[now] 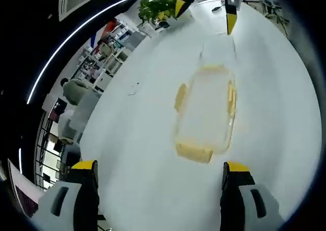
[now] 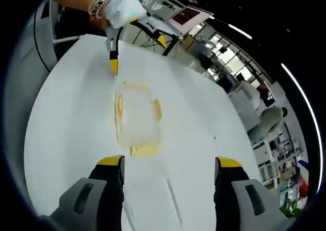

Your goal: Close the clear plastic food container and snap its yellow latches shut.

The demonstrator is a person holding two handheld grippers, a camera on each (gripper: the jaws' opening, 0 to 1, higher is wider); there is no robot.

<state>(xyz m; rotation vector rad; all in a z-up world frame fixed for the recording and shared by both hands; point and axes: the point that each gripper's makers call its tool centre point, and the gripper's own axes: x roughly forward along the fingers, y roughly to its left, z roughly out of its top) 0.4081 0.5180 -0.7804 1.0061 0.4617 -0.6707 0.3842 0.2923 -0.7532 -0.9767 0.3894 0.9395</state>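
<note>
Grippers are hovering over a white table (image 1: 285,114) as we are facing a clear plastic food container (image 1: 206,111) lying between them. Our left gripper (image 1: 160,182) is hanging spread and empty just short of the near yellow latch (image 1: 194,152); our right gripper (image 2: 169,170) is likewise standing wide apart, gripping nothing, near the container's (image 2: 136,116) opposite end. We are judging the box light, thin-walled and slippery, likely to skate on the smooth top, so we are favouring pressing down on the lid and pinching each latch against the rim rather than squeezing the walls.
</note>
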